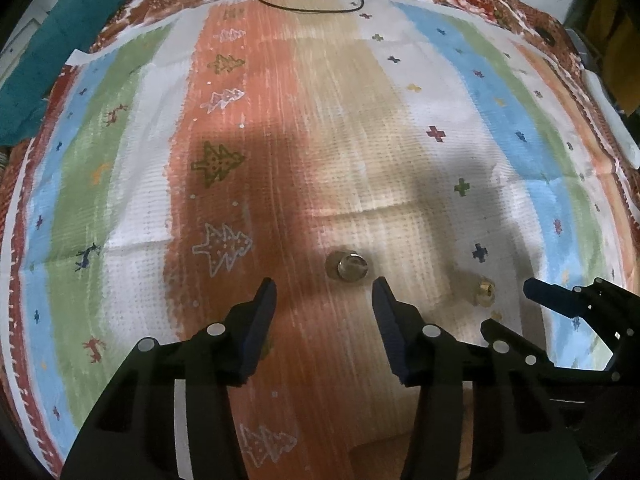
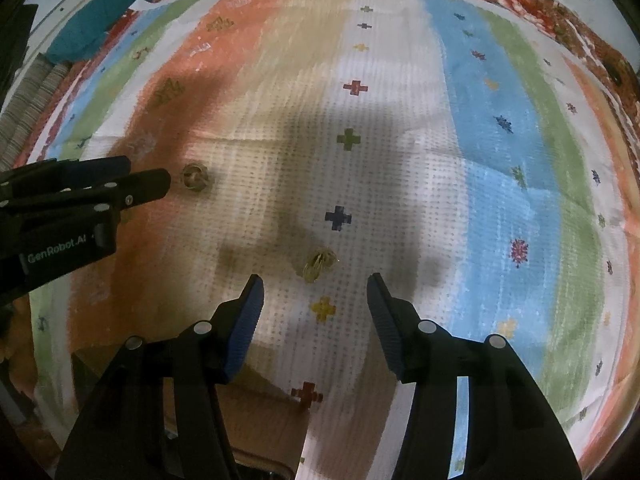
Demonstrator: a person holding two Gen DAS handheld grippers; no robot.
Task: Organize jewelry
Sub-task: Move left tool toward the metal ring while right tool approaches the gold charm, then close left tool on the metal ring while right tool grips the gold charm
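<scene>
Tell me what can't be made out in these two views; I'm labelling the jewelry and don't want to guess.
- Gold piece on the cloth: blurred in the left wrist view, type unclear.
- Second gold piece: too small and blurred in the right wrist view to name.
- Black cable: cut off by the top edge in the left wrist view.
- Box: hidden behind the right gripper's fingers.

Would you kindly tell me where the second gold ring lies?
In the right wrist view the gold ring lies on the striped cloth, just ahead of the open right tool.
</scene>
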